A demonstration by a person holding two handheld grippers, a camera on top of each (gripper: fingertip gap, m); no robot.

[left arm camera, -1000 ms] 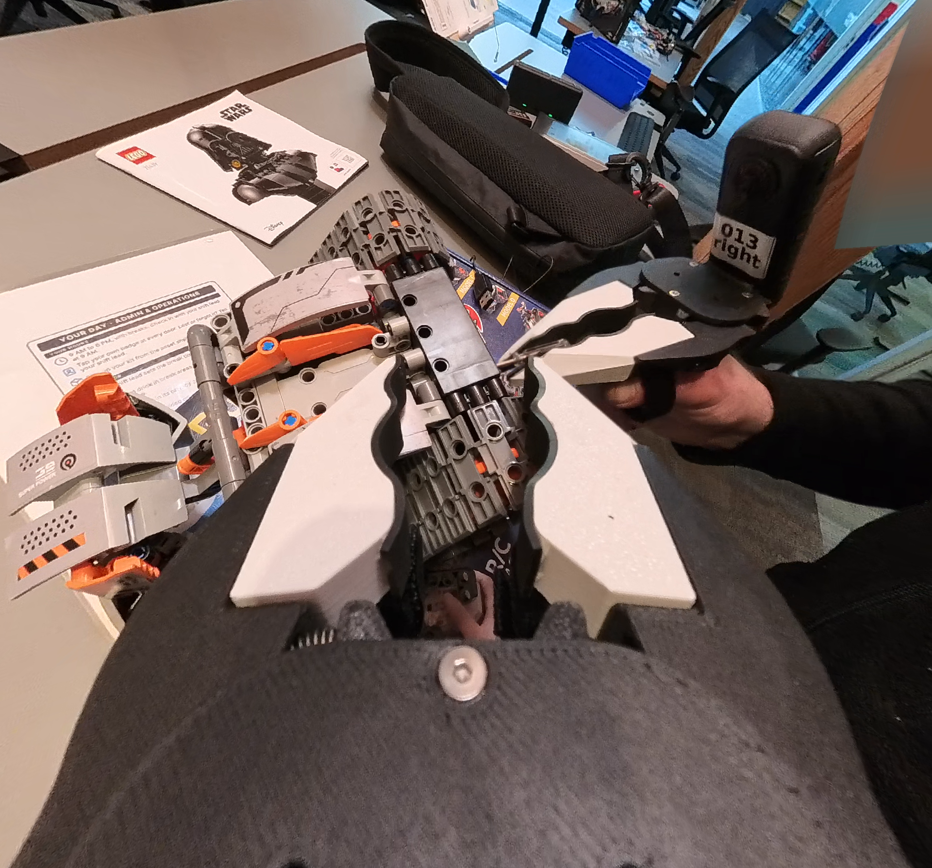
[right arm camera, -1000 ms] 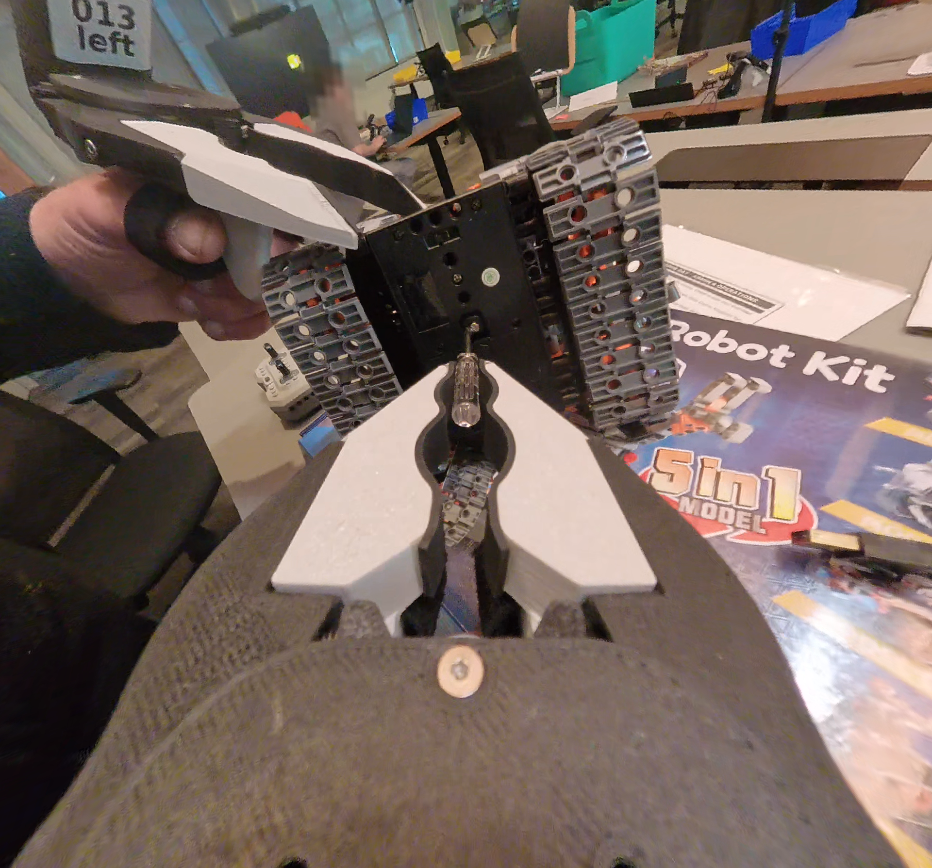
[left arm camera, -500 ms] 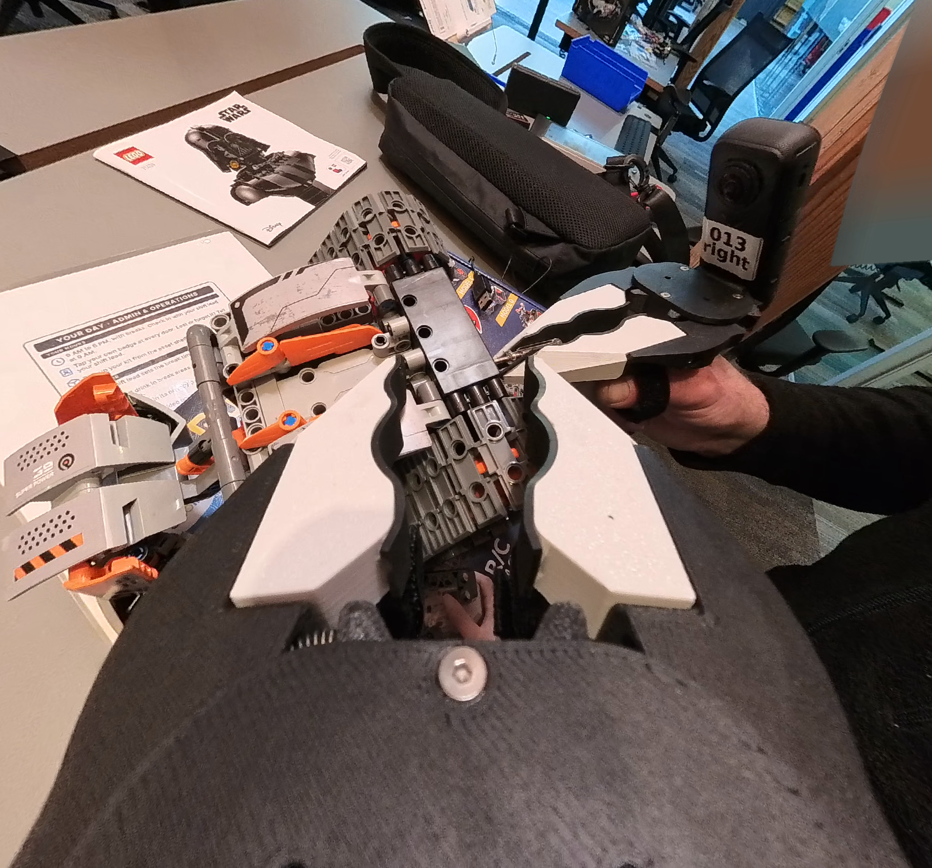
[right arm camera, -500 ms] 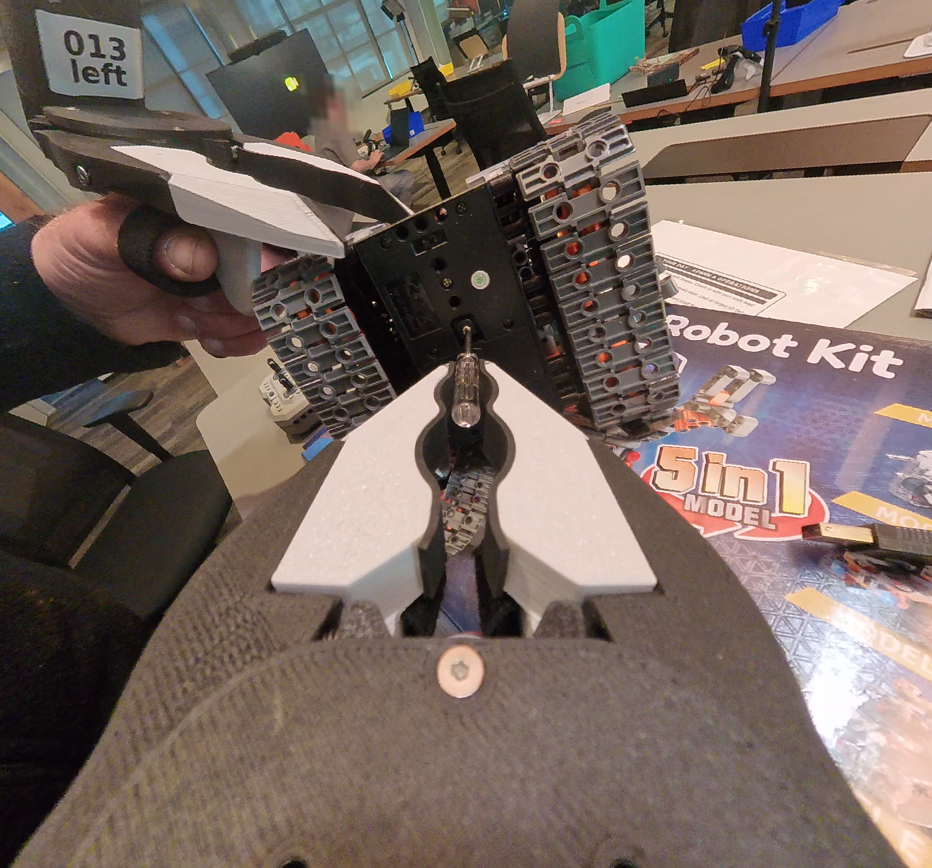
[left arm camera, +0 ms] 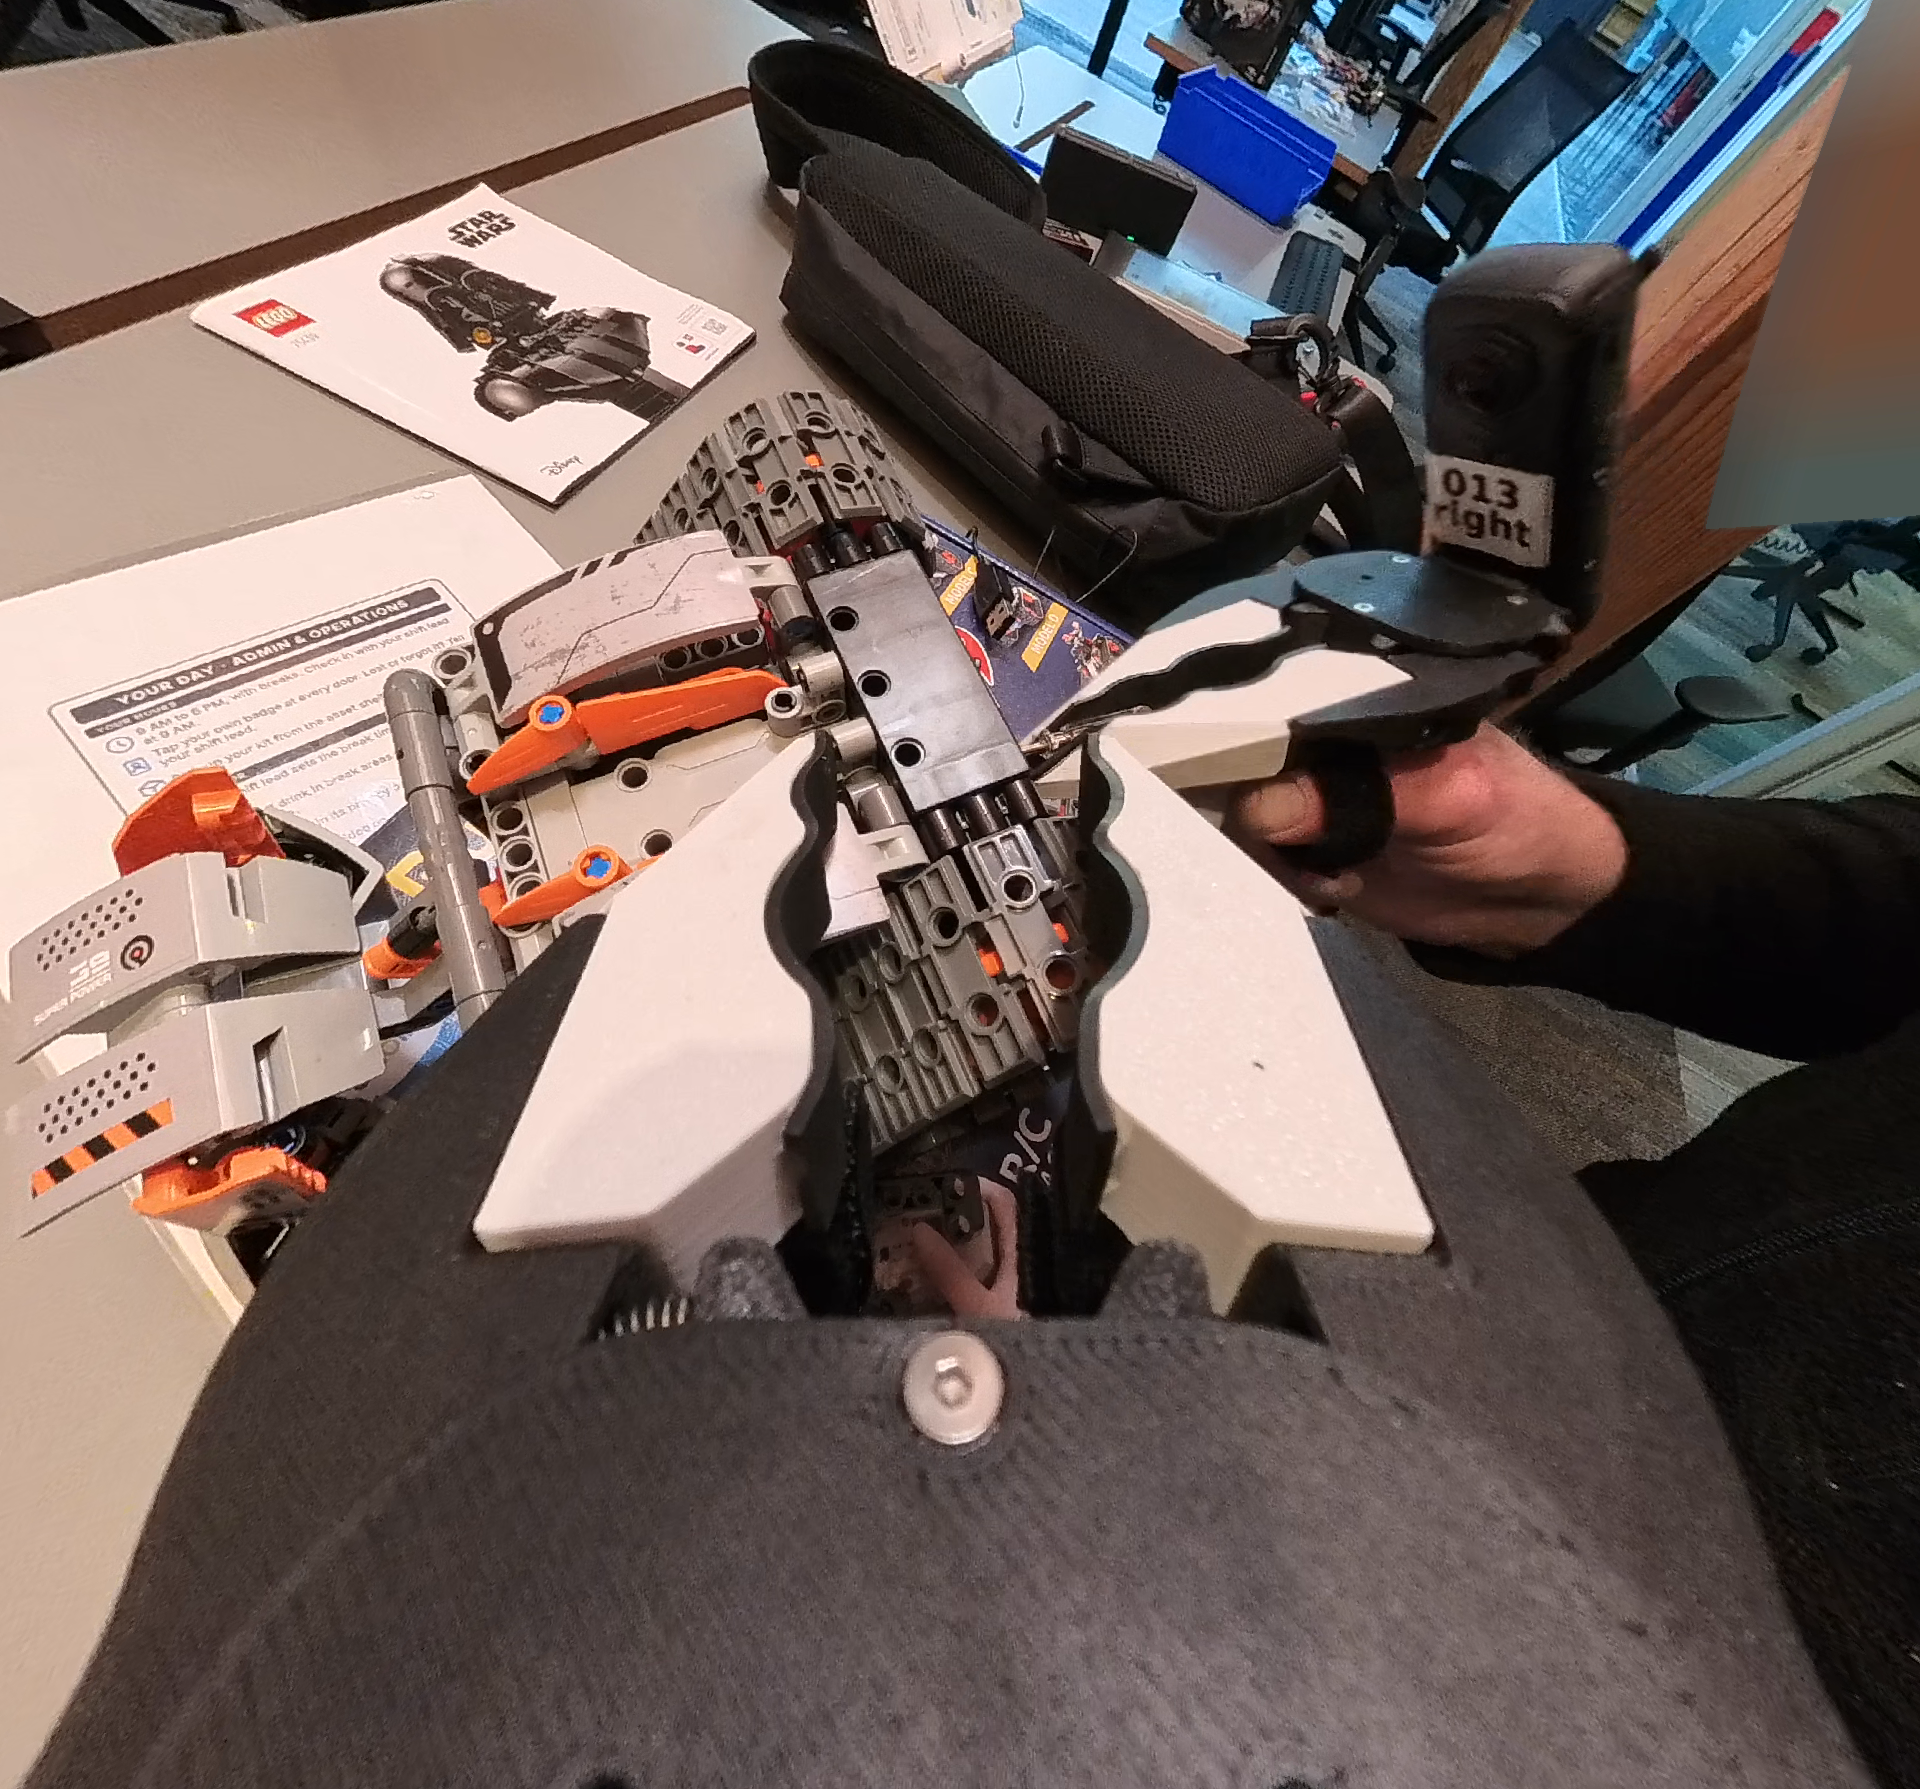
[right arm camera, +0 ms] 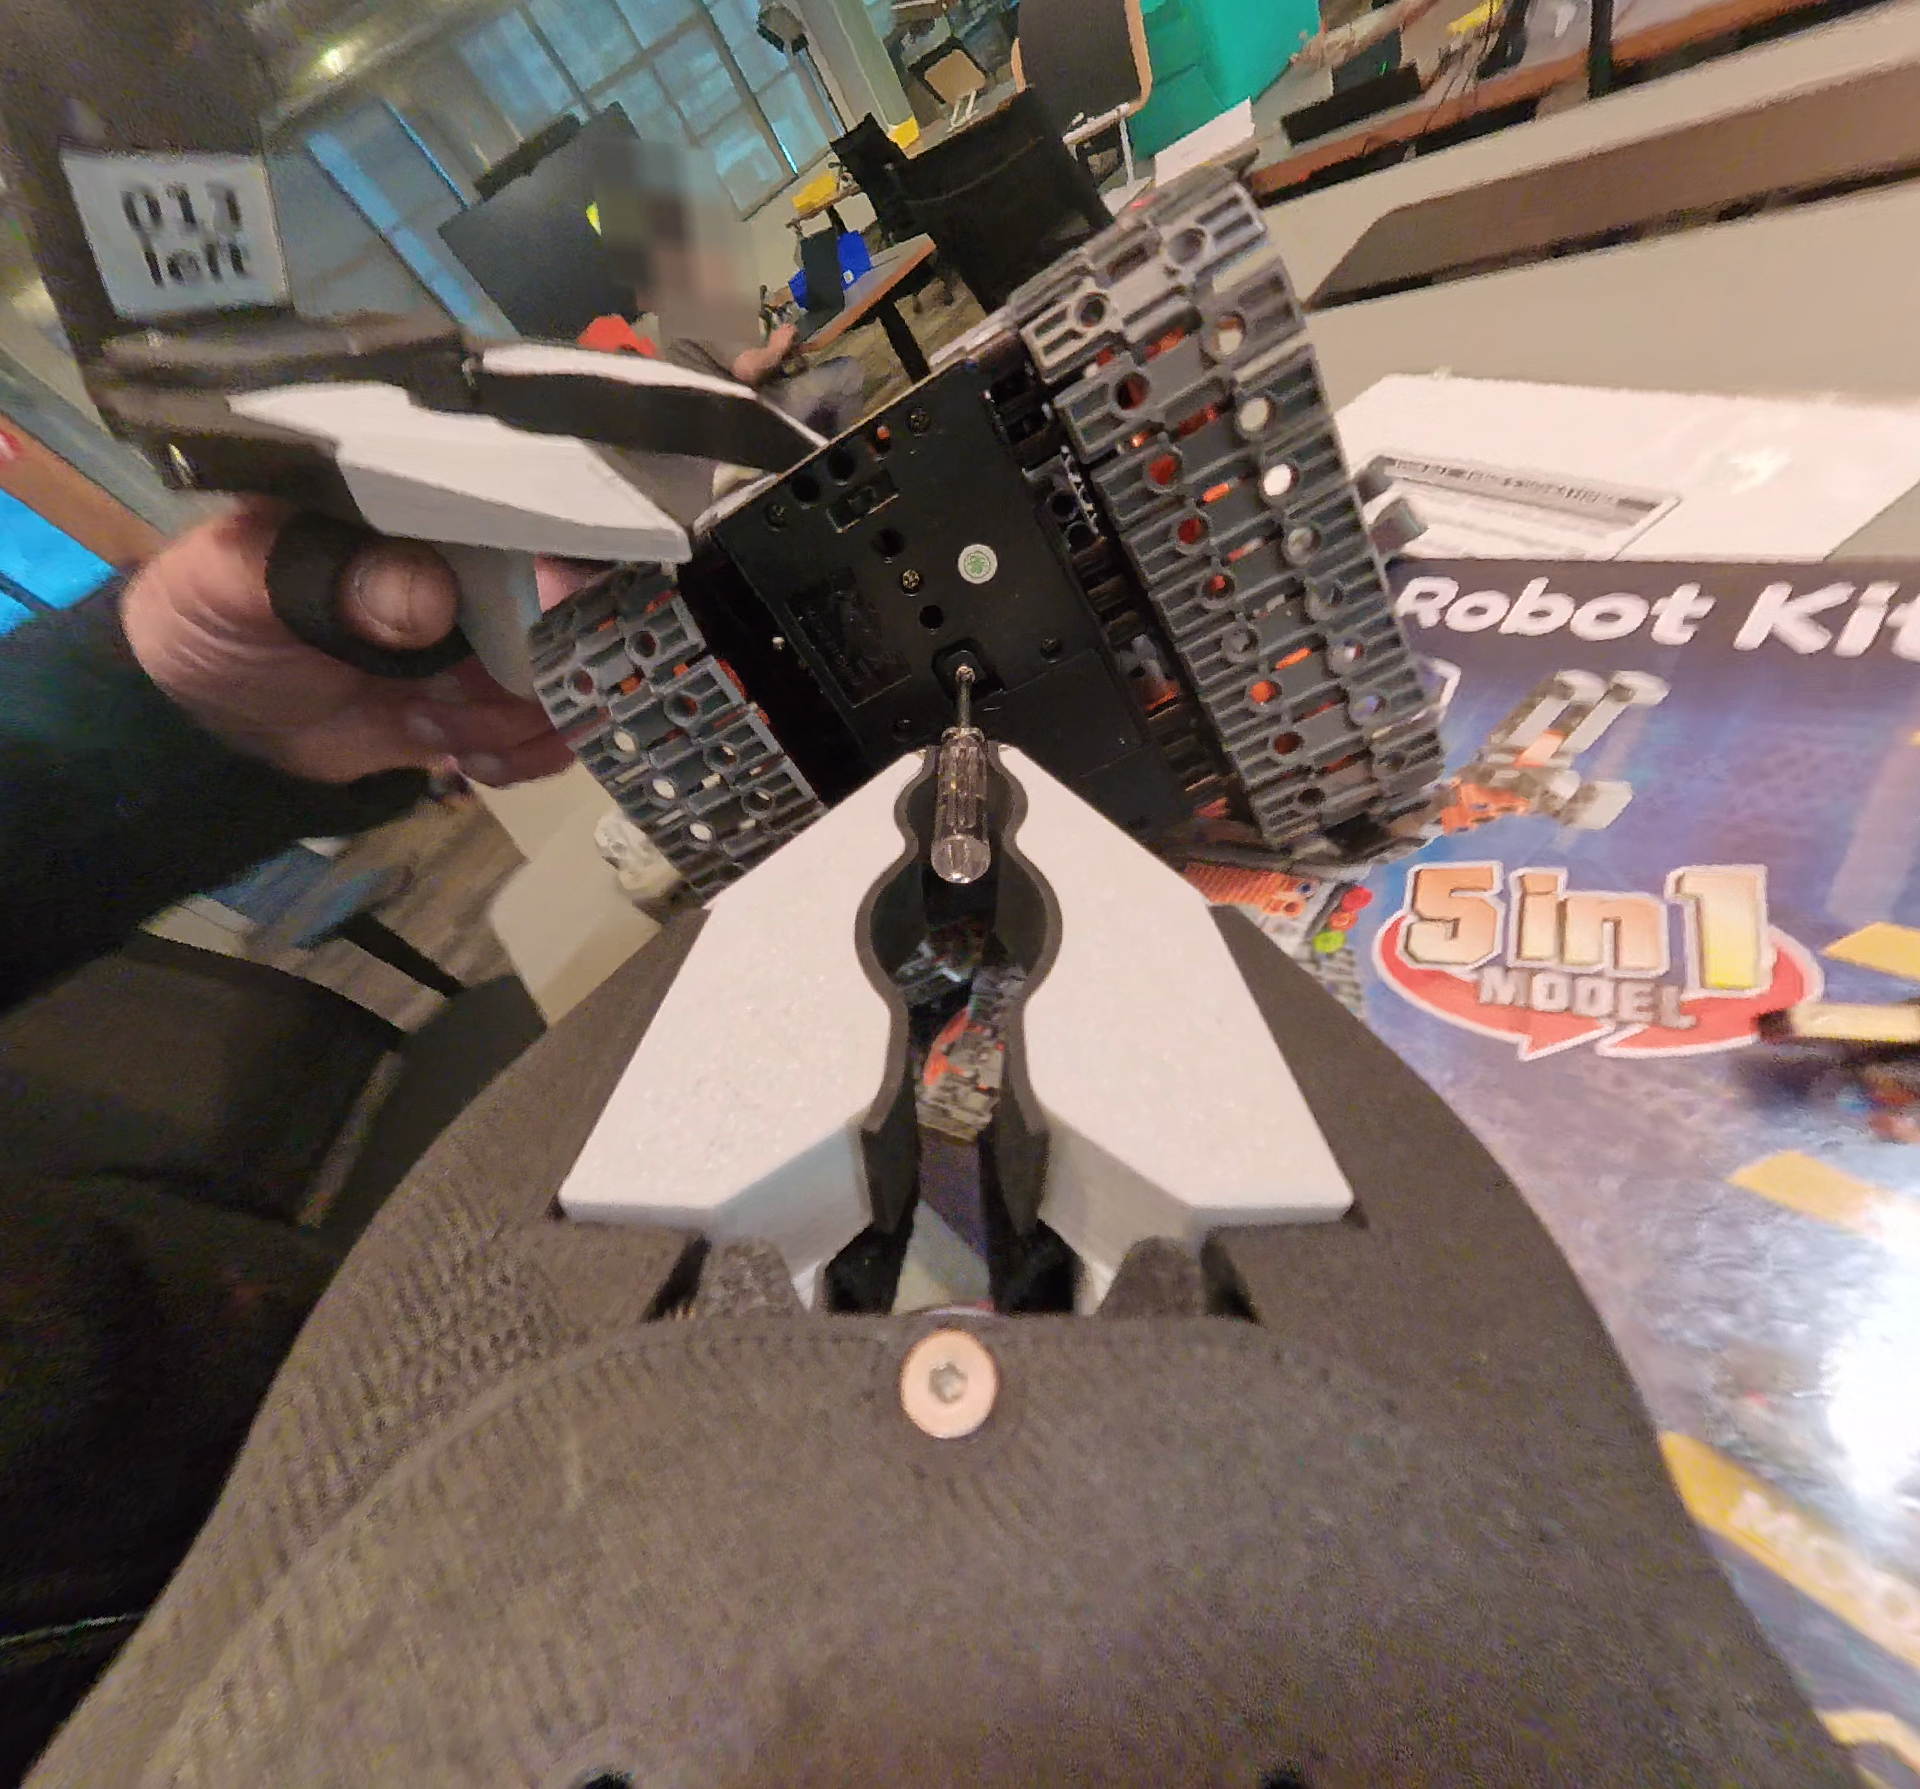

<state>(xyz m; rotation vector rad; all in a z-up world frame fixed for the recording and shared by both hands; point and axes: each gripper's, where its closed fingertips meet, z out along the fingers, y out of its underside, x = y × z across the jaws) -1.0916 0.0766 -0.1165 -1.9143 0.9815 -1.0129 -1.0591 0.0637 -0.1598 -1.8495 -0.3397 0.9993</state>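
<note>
A brick-built tracked robot model (left arm camera: 727, 700) in grey, black and orange lies tipped up on the table. My left gripper (left arm camera: 951, 773) is shut on its near grey track (left arm camera: 945, 991) and holds it steady. My right gripper (right arm camera: 961, 763) is shut on a small clear-handled screwdriver (right arm camera: 958, 814). The screwdriver's tip sits in a recessed hole of the black battery box (right arm camera: 894, 586) on the model's underside. The right gripper also shows in the left wrist view (left arm camera: 1049, 742), and the left gripper shows in the right wrist view (right arm camera: 727, 482). A hand holds each one.
A printed kit box (right arm camera: 1662, 908) lies under the model. A white instruction booklet (left arm camera: 478, 337) and a printed sheet (left arm camera: 260, 617) lie to the left. A long black bag (left arm camera: 1039, 368) lies behind. The grey table (left arm camera: 312, 98) reaches further back. A seated person is far off. My hands' fingertips stand some 6 cm from each other.
My right gripper has rolled with the screwdriver, so the model looks more tilted in its view. The tip stays in the hole. My left gripper keeps its hold on the track.
</note>
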